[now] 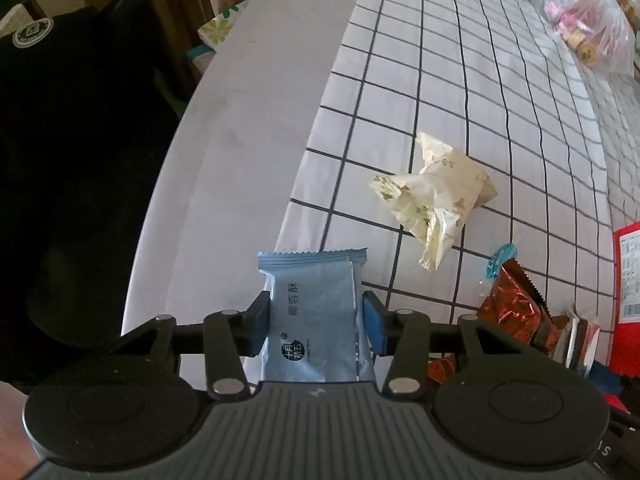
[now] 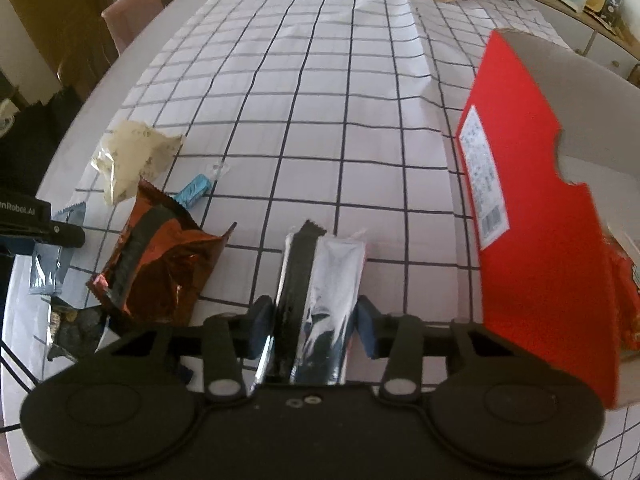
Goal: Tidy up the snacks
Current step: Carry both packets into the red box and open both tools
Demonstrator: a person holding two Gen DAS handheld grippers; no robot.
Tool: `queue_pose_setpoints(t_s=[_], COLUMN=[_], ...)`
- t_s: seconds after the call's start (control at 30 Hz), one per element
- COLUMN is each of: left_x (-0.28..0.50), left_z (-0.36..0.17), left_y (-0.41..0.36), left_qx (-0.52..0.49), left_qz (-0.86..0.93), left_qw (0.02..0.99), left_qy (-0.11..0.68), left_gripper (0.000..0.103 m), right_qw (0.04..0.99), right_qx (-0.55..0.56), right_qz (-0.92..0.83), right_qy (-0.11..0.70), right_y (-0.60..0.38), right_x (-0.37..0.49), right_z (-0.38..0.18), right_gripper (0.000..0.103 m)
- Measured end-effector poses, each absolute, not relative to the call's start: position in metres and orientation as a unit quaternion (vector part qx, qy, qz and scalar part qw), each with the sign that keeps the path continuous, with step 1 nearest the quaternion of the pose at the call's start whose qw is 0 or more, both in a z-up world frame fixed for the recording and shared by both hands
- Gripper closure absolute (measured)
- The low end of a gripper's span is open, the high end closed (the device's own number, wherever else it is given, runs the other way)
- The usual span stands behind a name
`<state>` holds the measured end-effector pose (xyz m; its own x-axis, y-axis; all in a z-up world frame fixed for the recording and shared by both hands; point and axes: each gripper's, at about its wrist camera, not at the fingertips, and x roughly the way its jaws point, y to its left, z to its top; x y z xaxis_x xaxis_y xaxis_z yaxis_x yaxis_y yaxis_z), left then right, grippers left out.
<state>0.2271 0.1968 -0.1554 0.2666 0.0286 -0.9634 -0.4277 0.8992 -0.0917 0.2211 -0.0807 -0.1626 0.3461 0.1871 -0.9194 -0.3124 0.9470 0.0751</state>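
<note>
My left gripper [image 1: 316,322] is shut on a light blue snack packet [image 1: 316,312] with dark printed characters, held over the table's near left edge. My right gripper [image 2: 314,330] is shut on a silver and black snack packet [image 2: 320,288], just left of an open red cardboard box [image 2: 536,240]. A cream wrapper [image 1: 436,196] lies on the checked cloth, also in the right wrist view [image 2: 128,156]. A copper-brown foil packet [image 2: 160,268] lies left of my right gripper and also shows in the left wrist view [image 1: 512,304]. A small blue candy [image 2: 194,191] lies beside it.
A white tablecloth with a black grid [image 2: 320,100] covers the table. A clear plastic bag of sweets [image 1: 588,32] sits at the far end. A dark packet [image 2: 76,330] lies at the near left. A chair [image 2: 132,12] stands beyond the table's left edge.
</note>
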Motion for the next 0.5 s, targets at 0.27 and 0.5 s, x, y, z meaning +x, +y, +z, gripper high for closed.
queue_pose_setpoints(t_s=[0.27, 0.5], left_x=[0.207, 0.183], left_z=[-0.137, -0.113], left_y=[0.201, 0.198], left_qx=[-0.183, -0.188], left_qz=[0.138, 0.117], left_qw=[0.793, 0.808], left_qy=[0.565, 0.545], left_gripper=[0.056, 0.056], right_qw=[0.828, 0.837], right_qx=[-0.028, -0.012], right_qz=[0.169, 0.196], right_qy=[0.535, 0.510], right_y=[-0.098, -0.114], right_x=[0.210, 0.192], right_z=[-0.144, -0.113], right_gripper=[0.062, 0.062])
